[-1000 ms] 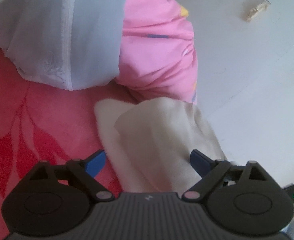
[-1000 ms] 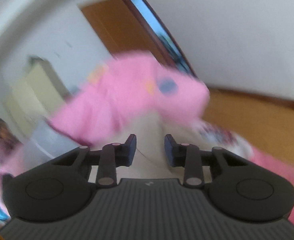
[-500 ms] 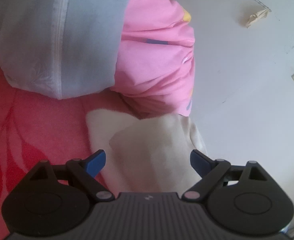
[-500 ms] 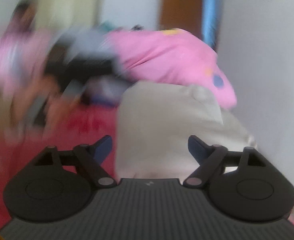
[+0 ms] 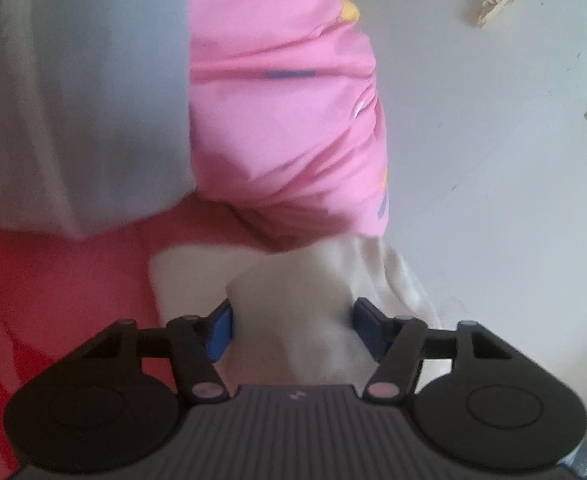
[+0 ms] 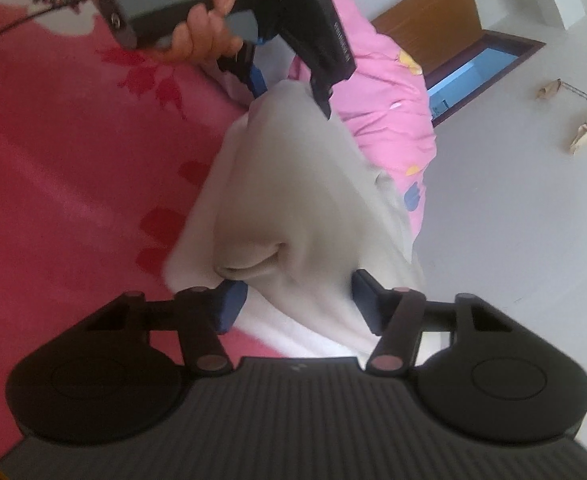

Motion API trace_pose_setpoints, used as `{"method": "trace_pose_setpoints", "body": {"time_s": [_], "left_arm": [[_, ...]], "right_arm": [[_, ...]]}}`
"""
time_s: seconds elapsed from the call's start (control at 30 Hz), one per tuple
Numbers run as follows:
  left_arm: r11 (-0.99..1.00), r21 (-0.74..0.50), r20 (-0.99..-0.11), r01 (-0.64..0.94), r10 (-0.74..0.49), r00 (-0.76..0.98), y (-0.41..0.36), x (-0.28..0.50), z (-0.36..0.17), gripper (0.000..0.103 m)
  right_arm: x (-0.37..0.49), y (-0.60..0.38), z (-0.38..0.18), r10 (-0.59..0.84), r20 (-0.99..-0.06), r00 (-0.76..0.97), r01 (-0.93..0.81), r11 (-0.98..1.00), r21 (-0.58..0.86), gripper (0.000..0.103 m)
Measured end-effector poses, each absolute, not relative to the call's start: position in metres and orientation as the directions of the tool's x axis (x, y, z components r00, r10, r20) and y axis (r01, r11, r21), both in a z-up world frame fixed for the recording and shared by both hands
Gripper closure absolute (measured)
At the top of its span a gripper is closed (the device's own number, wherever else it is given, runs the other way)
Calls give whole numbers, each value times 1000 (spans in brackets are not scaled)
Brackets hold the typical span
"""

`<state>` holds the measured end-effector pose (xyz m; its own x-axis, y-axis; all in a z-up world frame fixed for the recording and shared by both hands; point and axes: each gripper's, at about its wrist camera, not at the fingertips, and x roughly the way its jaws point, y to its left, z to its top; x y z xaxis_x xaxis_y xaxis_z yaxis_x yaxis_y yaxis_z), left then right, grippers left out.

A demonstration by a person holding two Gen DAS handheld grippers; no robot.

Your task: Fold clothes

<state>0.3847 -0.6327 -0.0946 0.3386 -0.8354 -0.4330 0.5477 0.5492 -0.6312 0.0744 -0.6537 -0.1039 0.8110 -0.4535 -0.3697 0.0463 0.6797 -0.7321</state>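
- Left wrist view: left gripper (image 5: 291, 330) jaws closing, cream garment (image 5: 293, 320) bunched between the blue pads, not yet clamped as far as I can tell. Garment lies on the red floral bedspread (image 5: 73, 280), its far end touching the pink quilt (image 5: 285, 120). Risk: pads may catch one layer only, so the fold slips.
- Right wrist view: right gripper (image 6: 299, 298) also closing around the garment's near end (image 6: 293, 184); a pucker sits at its left pad. Risk: crease gets locked in. Only here: the hand (image 6: 197, 20) holding the left gripper (image 6: 289, 76) at the garment's far end.
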Motion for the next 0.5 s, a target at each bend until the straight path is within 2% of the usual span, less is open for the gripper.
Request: {"method": "trace_pose_setpoints", "body": {"time_s": [0.17, 0.33, 0.5], "left_arm": [[563, -653, -437, 507, -827, 355, -637, 395, -98, 43], [580, -646, -452, 496, -814, 364, -636, 396, -110, 32], [615, -595, -457, 518, -789, 411, -626, 385, -97, 27]], "right_arm": [[87, -656, -97, -436, -364, 823, 47, 690, -722, 51], [92, -653, -108, -439, -377, 816, 37, 690, -723, 51], [85, -650, -100, -443, -379, 813, 51, 702, -710, 49]]}}
